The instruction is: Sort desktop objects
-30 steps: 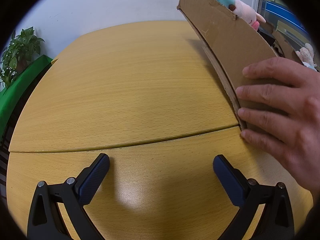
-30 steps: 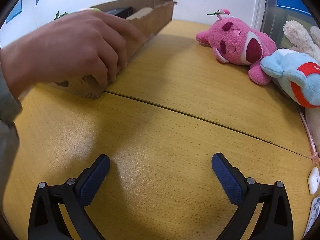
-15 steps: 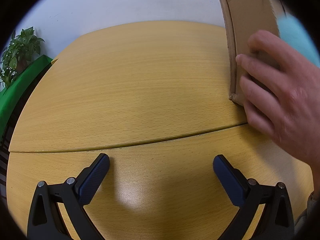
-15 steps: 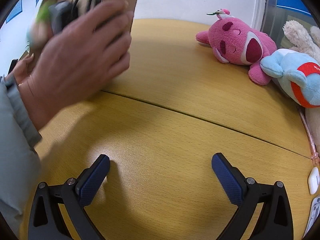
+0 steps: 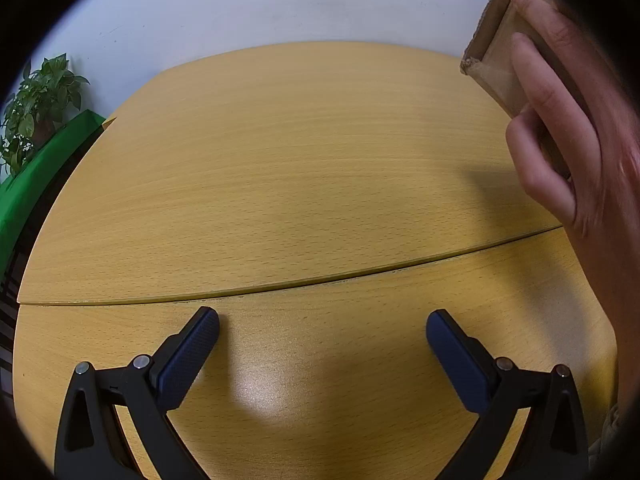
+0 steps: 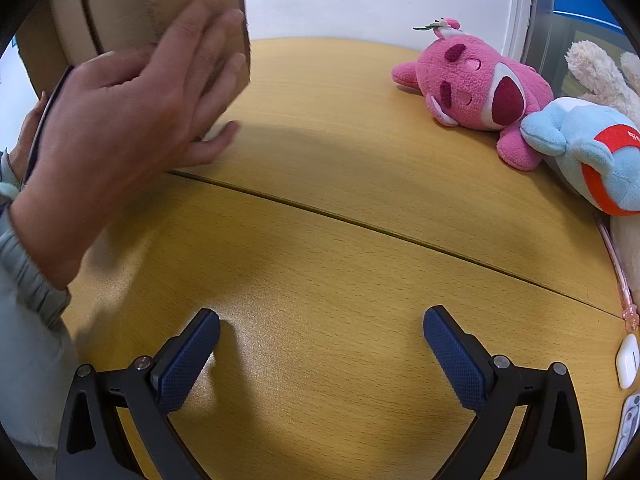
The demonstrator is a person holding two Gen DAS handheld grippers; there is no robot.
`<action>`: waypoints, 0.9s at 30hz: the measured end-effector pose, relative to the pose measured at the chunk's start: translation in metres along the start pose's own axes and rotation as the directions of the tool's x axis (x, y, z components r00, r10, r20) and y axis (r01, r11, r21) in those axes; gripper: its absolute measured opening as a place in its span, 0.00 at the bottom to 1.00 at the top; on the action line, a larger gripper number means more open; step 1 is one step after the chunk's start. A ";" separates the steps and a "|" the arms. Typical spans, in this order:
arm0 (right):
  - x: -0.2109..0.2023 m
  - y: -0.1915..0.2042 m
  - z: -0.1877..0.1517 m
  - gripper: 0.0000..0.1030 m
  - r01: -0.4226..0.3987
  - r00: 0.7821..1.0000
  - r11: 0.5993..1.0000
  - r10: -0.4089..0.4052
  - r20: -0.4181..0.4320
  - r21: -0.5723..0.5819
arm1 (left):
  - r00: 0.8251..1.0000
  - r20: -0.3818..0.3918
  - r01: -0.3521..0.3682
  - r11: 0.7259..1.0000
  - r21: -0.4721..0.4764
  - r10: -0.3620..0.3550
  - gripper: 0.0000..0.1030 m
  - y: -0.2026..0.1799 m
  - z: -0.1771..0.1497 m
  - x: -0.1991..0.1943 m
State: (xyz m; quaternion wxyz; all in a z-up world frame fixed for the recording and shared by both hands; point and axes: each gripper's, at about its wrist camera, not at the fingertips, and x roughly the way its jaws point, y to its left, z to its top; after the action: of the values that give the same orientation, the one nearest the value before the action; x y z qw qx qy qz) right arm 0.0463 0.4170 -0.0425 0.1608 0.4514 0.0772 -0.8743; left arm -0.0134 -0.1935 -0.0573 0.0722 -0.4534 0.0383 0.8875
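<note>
Both claws sit idle low over the bare pale wooden surface (image 5: 304,168): the left claw (image 5: 322,338) has its dark blue textured pads spread wide with nothing between them, and the right claw (image 6: 321,336) is likewise spread and empty. A bare hand (image 6: 120,120) is pressed flat against the side of a brown corrugated cardboard box (image 6: 120,4), which is lifted off the surface and tipped steeply; the left view shows the same hand (image 5: 568,120) wrapped round the box's lower corner (image 5: 496,68). The things to be sorted appear to be at the far right of the right view: a pink plush bear with a dark red open mouth (image 6: 476,92), touching a light blue plush toy with a red band (image 6: 588,152), with a cream fluffy plush (image 6: 600,76) behind them and a small white case (image 6: 628,360) at the surface's edge. The step in hand seems to be placing the box as the sorting bin. To do it well, set it down flat, opening upward, in the open middle near the seam, within reach of both claws yet clear of the plush pile. Keep both claws apart and motionless until the hand withdraws; whether anything is inside the box cannot be told.
</note>
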 end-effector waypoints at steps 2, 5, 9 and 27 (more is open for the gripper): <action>0.000 0.000 0.000 1.00 0.000 1.000 1.000 0.000 0.000 0.000 | 1.000 0.000 0.000 1.000 0.000 0.000 1.00 0.000 0.000 0.000; 0.000 0.000 0.000 1.00 0.000 1.000 1.000 0.000 0.000 0.000 | 1.000 0.000 0.000 1.000 0.000 0.000 1.00 0.000 0.000 0.000; 0.001 0.000 0.000 1.00 0.000 1.000 1.000 0.000 0.001 0.000 | 1.000 -0.001 0.000 1.000 0.000 0.000 1.00 0.000 0.000 -0.002; 0.001 0.000 0.001 1.00 0.001 1.000 1.000 -0.001 0.001 0.000 | 1.000 0.000 0.001 1.000 0.000 -0.001 1.00 -0.004 0.001 -0.005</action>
State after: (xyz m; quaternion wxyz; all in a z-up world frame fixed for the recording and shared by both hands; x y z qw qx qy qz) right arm 0.0451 0.4166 -0.0429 0.1605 0.4511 0.0776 -0.8745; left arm -0.0101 -0.1900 -0.0527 0.0726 -0.4534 0.0383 0.8875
